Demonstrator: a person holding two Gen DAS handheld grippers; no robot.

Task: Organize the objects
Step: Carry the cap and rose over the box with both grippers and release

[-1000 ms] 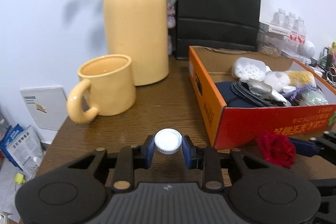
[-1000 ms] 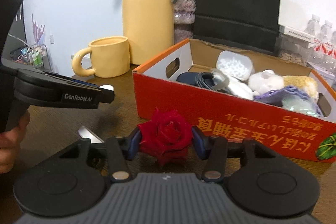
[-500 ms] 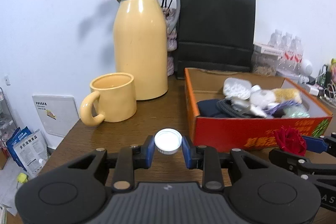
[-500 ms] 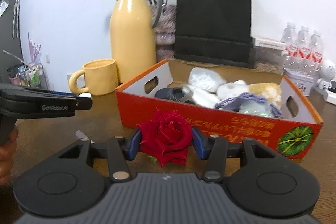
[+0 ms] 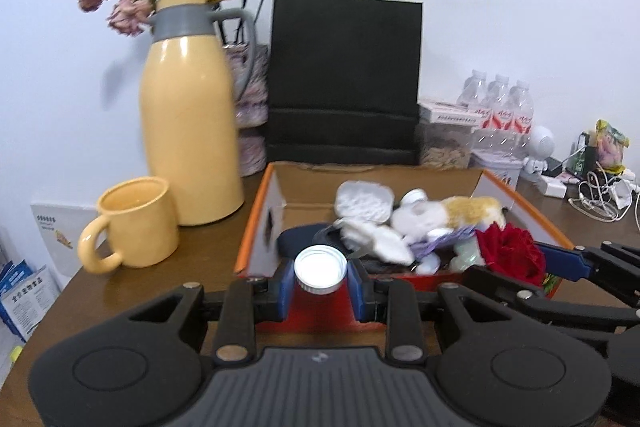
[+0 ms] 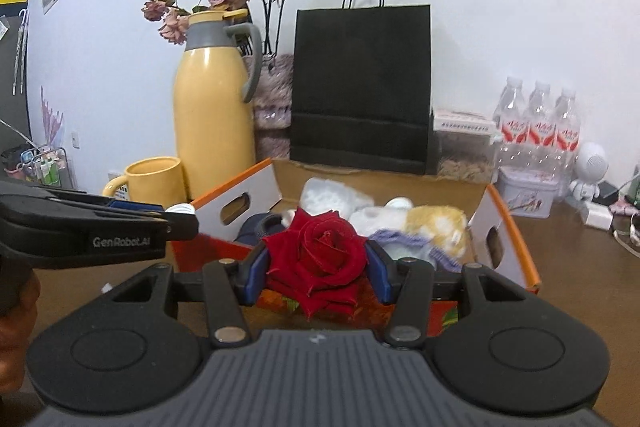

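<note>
- Nearest, the left gripper (image 5: 320, 285) clamps a white bottle cap (image 5: 320, 269) between its blue pads, at the near wall of the orange cardboard box (image 5: 256, 227).
- Beside it, the right gripper (image 6: 318, 269) pinches a red rose (image 6: 318, 253) (bloom only) above the same wall.
- Inside the box lie soft toys (image 5: 444, 215).
- Farther left stand a yellow mug (image 5: 138, 223) and a yellow jug (image 5: 190, 131).
- A black paper bag (image 5: 344, 79) stands behind.
</note>
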